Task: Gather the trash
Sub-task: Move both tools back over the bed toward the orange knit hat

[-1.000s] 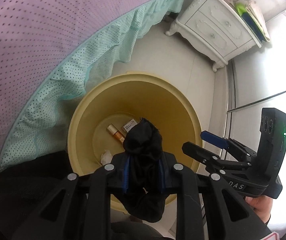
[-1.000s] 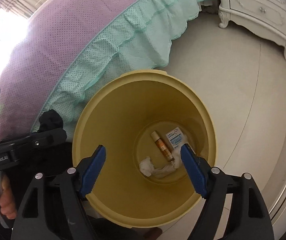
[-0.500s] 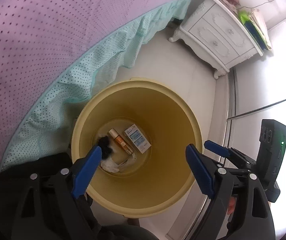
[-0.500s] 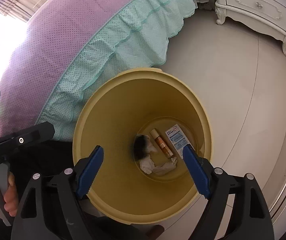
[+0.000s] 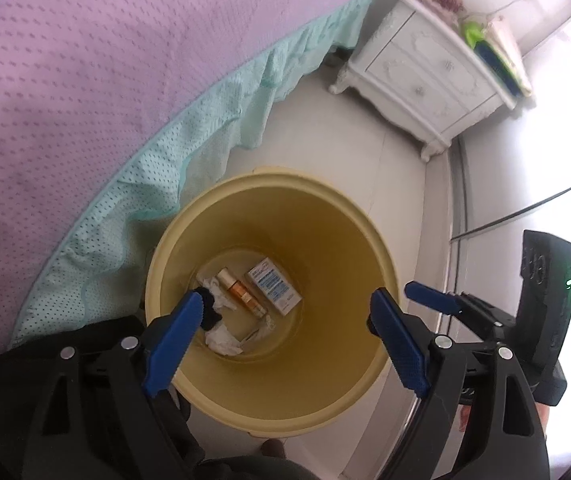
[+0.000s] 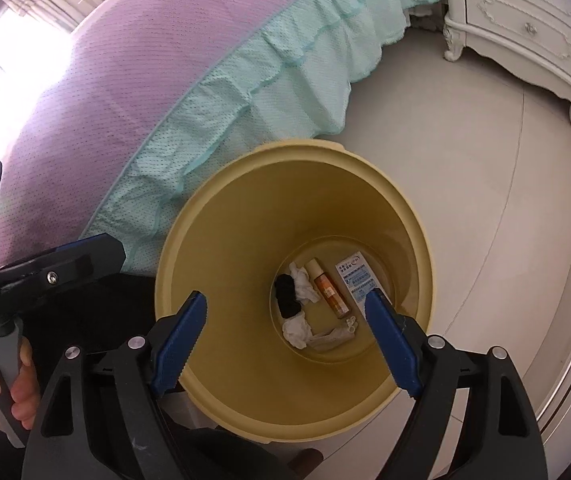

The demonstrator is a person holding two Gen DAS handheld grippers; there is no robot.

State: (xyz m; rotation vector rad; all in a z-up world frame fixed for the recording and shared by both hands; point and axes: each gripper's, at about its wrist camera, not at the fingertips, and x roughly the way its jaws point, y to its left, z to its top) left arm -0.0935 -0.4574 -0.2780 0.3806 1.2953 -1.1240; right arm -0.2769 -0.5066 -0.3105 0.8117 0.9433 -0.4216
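Note:
A yellow trash bin [image 5: 357, 344] [image 6: 245, 380] stands on the floor beside the bed. In its bottom lie a black cloth wad [image 6: 287, 297] [image 5: 210, 312], white tissues [image 6: 296, 332] [image 5: 223, 338], a small orange bottle [image 6: 327, 288] [image 5: 241, 292] and a small white-and-blue box [image 6: 357, 278] [image 5: 273, 286]. My left gripper [image 5: 285, 336] is open and empty above the bin. My right gripper [image 6: 289, 340] is open and empty above the bin too. The right gripper also shows in the left wrist view [image 5: 445, 304].
A bed with a purple cover [image 5: 85, 60] and a mint ruffled skirt [image 6: 245, 92] lies to the left of the bin. A white nightstand [image 5: 425, 76] [image 6: 525, 28] stands at the back right. Pale floor [image 6: 465, 184] surrounds the bin.
My left gripper opened and let go of the black cloth wad, which dropped to the bin's bottom. Both grippers have risen a little above the bin.

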